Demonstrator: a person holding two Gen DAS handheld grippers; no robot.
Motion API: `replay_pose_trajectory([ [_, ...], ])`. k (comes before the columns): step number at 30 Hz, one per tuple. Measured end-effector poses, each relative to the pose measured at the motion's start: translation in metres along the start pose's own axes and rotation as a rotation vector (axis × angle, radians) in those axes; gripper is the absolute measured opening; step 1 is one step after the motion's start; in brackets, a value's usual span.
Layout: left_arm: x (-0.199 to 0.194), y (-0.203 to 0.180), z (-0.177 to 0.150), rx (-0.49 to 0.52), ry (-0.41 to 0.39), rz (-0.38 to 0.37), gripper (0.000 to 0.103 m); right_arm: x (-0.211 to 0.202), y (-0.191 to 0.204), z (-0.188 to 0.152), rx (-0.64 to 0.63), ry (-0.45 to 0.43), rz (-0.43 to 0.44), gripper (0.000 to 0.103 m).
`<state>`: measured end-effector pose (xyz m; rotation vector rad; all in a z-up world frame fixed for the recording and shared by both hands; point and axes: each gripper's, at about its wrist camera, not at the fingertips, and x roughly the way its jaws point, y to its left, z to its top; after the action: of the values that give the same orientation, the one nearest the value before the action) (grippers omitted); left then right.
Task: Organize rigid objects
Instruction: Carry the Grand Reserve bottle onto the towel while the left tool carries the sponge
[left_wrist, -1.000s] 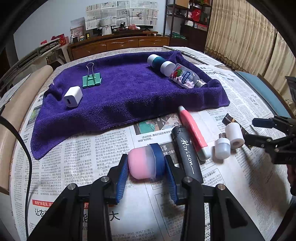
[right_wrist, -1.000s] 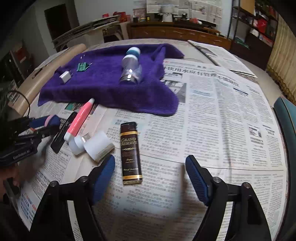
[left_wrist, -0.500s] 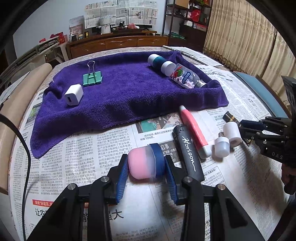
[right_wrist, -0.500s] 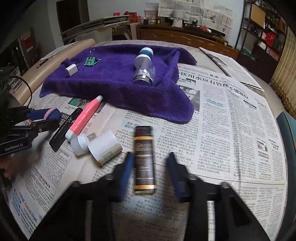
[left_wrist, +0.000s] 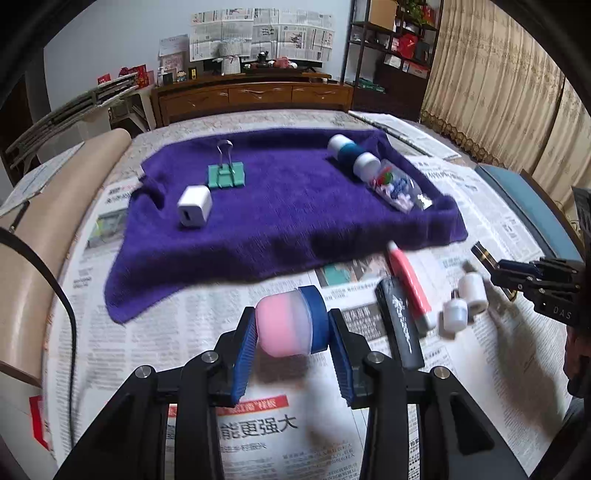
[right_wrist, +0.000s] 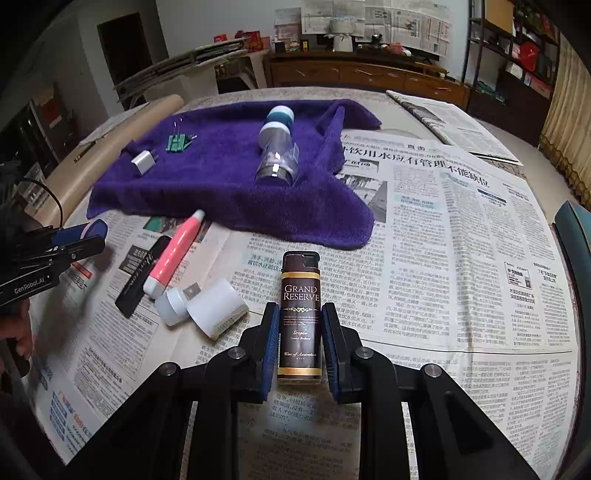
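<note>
My left gripper (left_wrist: 291, 328) is shut on a pink jar with a blue lid (left_wrist: 290, 323), held just above the newspaper. My right gripper (right_wrist: 300, 325) is shut on a brown "Grand Reserve" lighter (right_wrist: 300, 314) that lies on the newspaper. A purple towel (left_wrist: 288, 218) carries a white charger (left_wrist: 194, 211), a green binder clip (left_wrist: 226, 176) and a clear bottle (left_wrist: 384, 181) beside a teal bottle (left_wrist: 343, 149). Off the towel lie a pink tube (right_wrist: 176, 254), a black lighter (right_wrist: 142, 277) and two small white containers (right_wrist: 218, 302).
Newspapers (right_wrist: 443, 240) cover the round table. A blue chair back (right_wrist: 574, 236) stands at the right edge, and a tan padded roll (left_wrist: 40, 221) runs along the left. A wooden sideboard (left_wrist: 255, 94) lies beyond the table.
My right gripper closed from wide open onto the brown lighter. My left gripper lifted slightly with the pink jar and drew closer to the towel.
</note>
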<state>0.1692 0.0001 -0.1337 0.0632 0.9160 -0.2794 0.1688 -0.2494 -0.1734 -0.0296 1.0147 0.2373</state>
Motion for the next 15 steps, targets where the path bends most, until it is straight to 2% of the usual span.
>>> replay_pose_trajectory([
  [8, -0.013, 0.016, 0.030, -0.014, -0.034, 0.003, 0.036, -0.021, -0.007, 0.024, 0.037, -0.052, 0.017, 0.023],
  [15, -0.004, 0.037, 0.065, -0.017, -0.031, -0.008, 0.036, -0.022, 0.015, 0.077, -0.008, -0.085, 0.064, 0.023],
])
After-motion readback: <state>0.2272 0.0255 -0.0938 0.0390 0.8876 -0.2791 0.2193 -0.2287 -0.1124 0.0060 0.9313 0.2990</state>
